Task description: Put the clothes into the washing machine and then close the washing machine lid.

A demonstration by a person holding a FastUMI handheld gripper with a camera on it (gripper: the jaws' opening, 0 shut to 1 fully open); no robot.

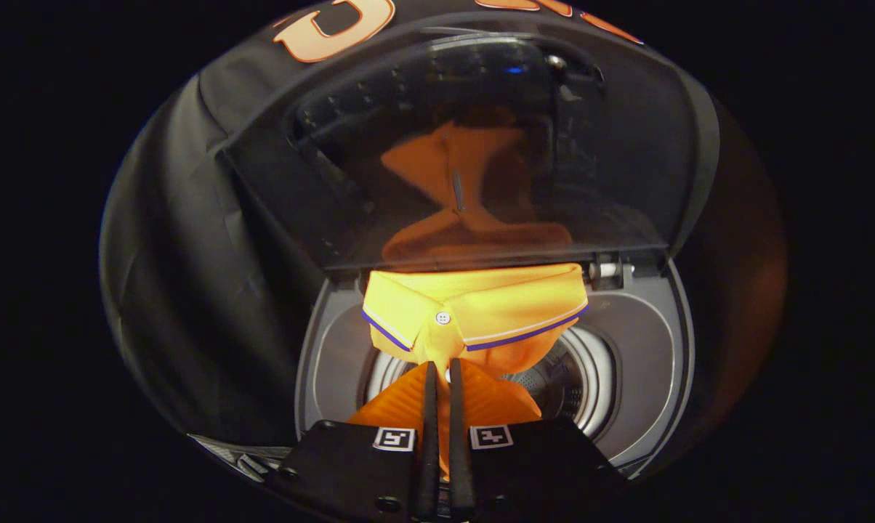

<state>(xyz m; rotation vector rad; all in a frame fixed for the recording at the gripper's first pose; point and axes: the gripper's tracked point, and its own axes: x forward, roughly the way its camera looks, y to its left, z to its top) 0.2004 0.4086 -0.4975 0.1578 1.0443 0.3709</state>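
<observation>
An orange polo shirt (481,319) with a white and blue striped collar hangs from my gripper (443,367), which is shut on the fabric just below the collar button. The shirt is held over the round drum opening (575,385) of a grey top-loading washing machine (648,349). The collar spreads out just beyond my fingertips and the rest of the shirt bunches between and beneath the fingers. The machine's dark glass lid (626,167) stands upright behind the shirt and mirrors its orange shape.
Black booth cloth (183,254) hangs to the left of and behind the machine. The lid hinge (608,270) sits at the back right of the opening. The control panel edge (241,461) lies near my left finger.
</observation>
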